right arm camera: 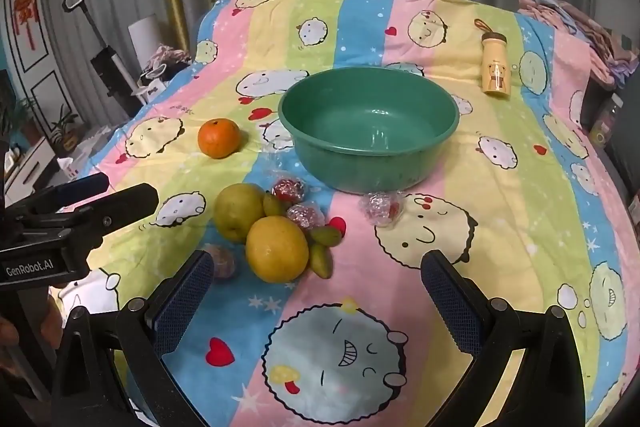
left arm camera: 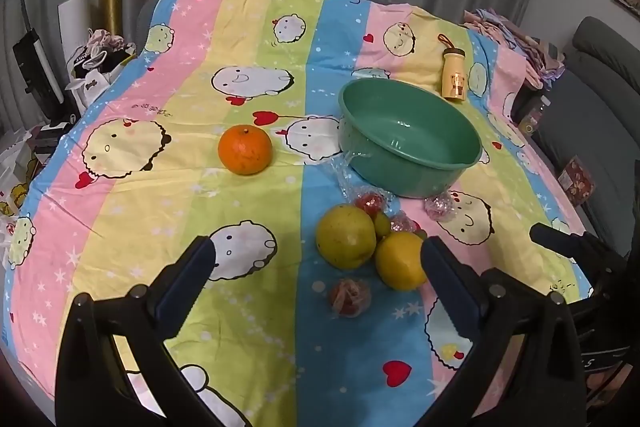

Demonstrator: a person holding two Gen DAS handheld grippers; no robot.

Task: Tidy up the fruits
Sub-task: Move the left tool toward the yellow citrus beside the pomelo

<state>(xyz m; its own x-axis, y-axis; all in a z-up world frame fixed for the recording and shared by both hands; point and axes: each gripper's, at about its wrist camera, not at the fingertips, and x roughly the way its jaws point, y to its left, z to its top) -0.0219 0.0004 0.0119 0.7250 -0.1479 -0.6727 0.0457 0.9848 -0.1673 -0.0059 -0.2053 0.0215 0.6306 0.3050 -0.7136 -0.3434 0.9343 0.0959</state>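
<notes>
A green plastic basin (left arm camera: 400,175) (right arm camera: 360,171) stands empty on the cartoon-print sheet. An orange (left arm camera: 245,149) (right arm camera: 219,138) lies alone to its left. In front of the basin sits a cluster: a yellow-green pear (left arm camera: 346,237) (right arm camera: 238,211), a yellow citrus (left arm camera: 400,261) (right arm camera: 277,249), small green fruits (right arm camera: 326,235) and several red fruits in clear wrap (left arm camera: 350,297) (right arm camera: 304,215). My left gripper (left arm camera: 317,243) hovers open just short of the pear and citrus. My right gripper (right arm camera: 317,259) is open near the cluster's right side, holding nothing.
A yellow bear-print bottle (left arm camera: 454,75) (right arm camera: 495,69) lies behind the basin at the right. One wrapped red fruit (right arm camera: 380,209) sits apart at the basin's front. Folded clothes (right arm camera: 568,19) are piled at the far right edge. Bags and clutter (left arm camera: 96,67) lie off the left edge.
</notes>
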